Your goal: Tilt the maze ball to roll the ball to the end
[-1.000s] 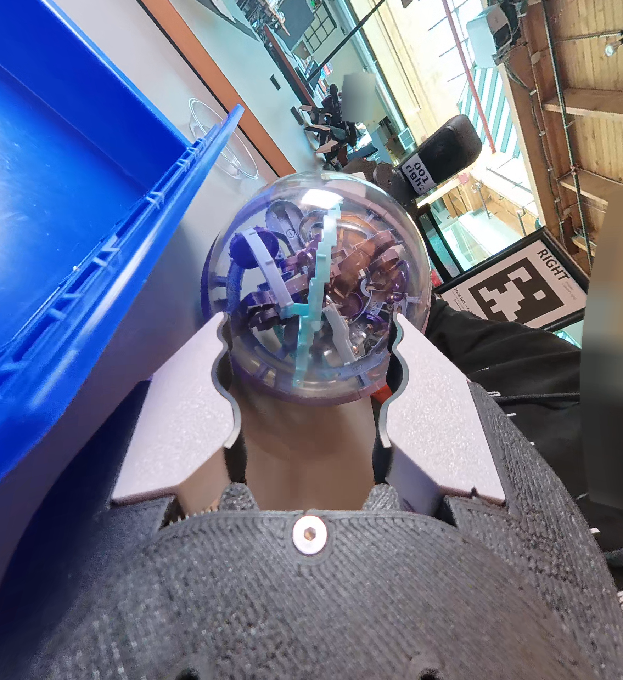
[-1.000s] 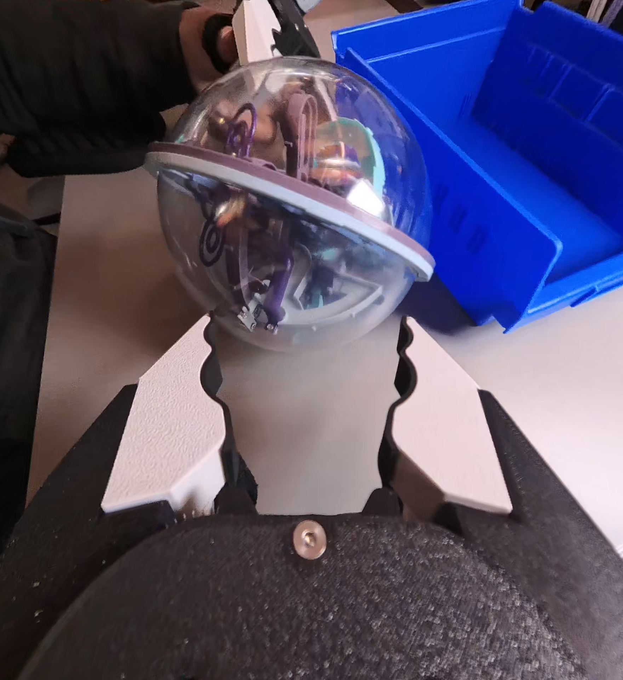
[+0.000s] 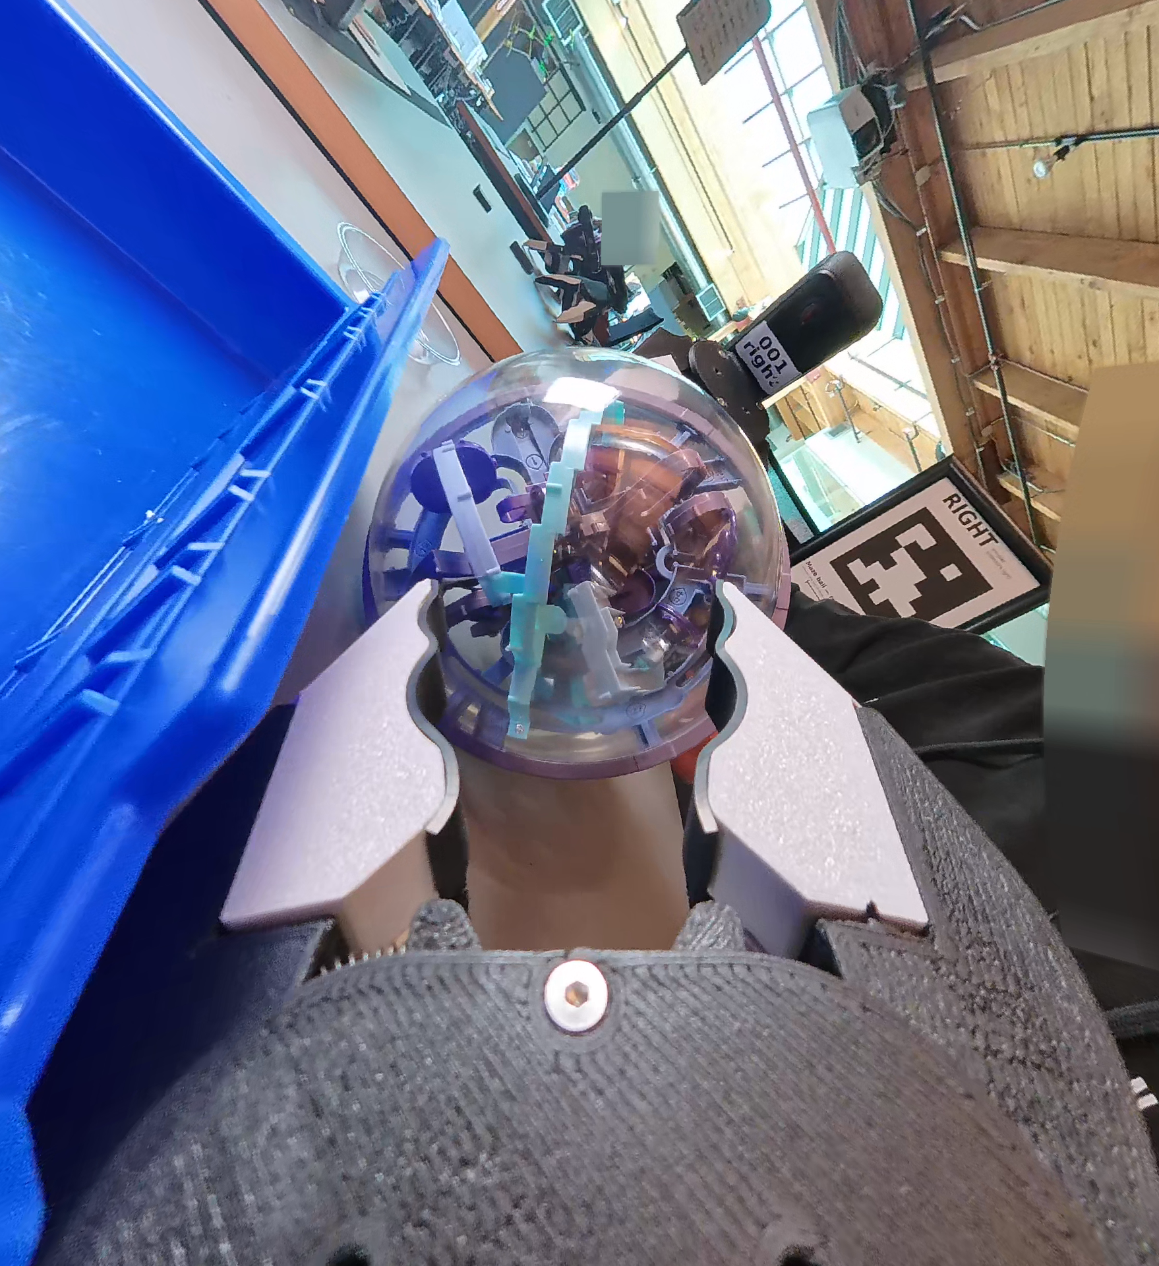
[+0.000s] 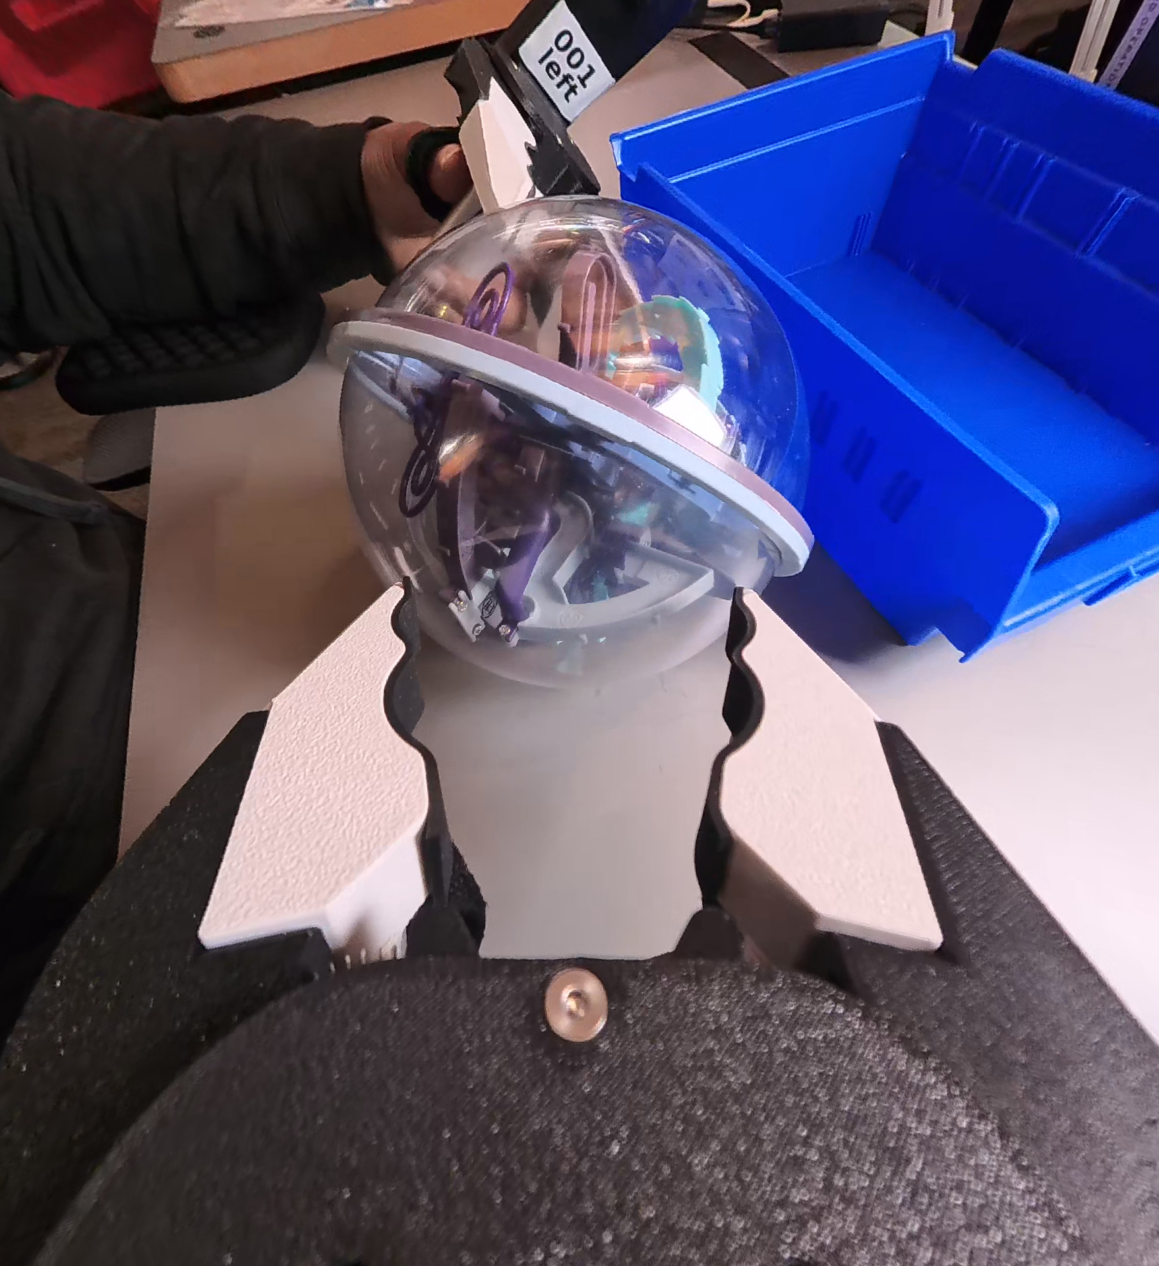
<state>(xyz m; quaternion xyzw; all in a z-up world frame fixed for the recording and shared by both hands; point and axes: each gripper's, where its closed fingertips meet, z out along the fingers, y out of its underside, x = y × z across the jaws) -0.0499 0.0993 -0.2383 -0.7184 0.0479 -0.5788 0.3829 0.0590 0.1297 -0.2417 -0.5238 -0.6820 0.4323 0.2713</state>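
The maze ball [image 3: 573, 562] is a clear sphere with purple, teal and grey tracks inside and a pale seam band round it. My left gripper [image 3: 577, 603] is shut on it, with the ball seated between the grey fingers [image 3: 371, 719]. In the right wrist view the ball [image 4: 563, 445] hangs tilted above the table, and my right gripper [image 4: 570, 592] presses its lower part with both fingertips. The left gripper [image 4: 494, 157] shows at the ball's far top side. A small shiny ball [image 4: 452, 453] seems to sit on a purple track inside.
A blue plastic bin [image 4: 974, 342] stands right of the ball and fills the left of the left wrist view [image 3: 118, 479]. The pale table [image 4: 1008, 788] lies below. A black sleeve [image 4: 152, 226] reaches in from the left. A framed black-and-white marker sign [image 3: 905, 568] stands behind.
The ball has turned a little in both grippers: its seam band now shows along the bottom in the left wrist view and slopes more steeply in the right wrist view.
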